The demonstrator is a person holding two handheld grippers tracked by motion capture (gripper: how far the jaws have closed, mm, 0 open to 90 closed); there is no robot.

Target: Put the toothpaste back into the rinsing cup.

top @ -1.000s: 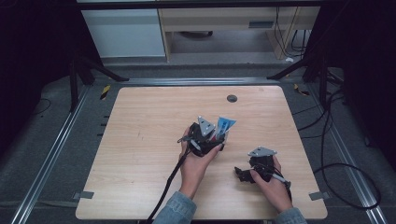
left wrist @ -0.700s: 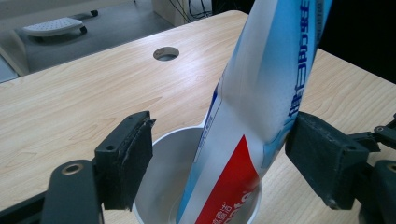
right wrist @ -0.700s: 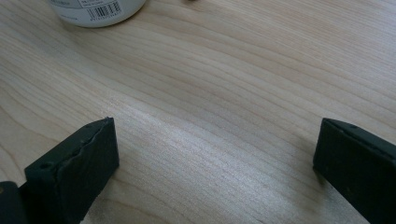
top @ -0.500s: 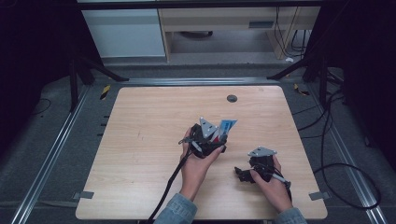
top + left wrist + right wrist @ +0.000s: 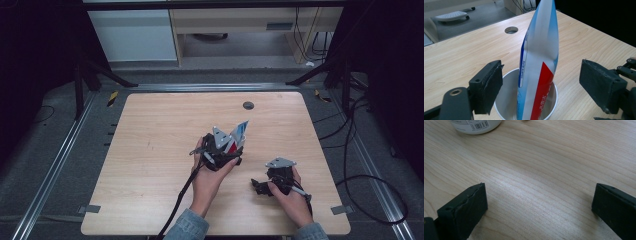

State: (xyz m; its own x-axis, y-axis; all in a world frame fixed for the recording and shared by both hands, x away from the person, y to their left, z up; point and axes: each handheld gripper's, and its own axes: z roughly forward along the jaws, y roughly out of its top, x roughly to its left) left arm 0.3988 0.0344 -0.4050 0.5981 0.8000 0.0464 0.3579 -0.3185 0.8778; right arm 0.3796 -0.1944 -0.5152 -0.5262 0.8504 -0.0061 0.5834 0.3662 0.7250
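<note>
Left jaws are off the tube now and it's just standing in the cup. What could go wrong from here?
The tall blue, white and red tube leans in the white round cup, well above its rim; it may tip the cup. The open left gripper has just been opening, with its pads close beside the tube; pulling back could knock it.

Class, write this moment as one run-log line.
left gripper: jaws just opening, off blue-white-red tube | tube: standing in white cup | right gripper: open over wooden table

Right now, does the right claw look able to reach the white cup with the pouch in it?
Probably yes: bare table lies between the open right claw and the white cup. The left claw, open around the pouch, may crowd it.
</note>
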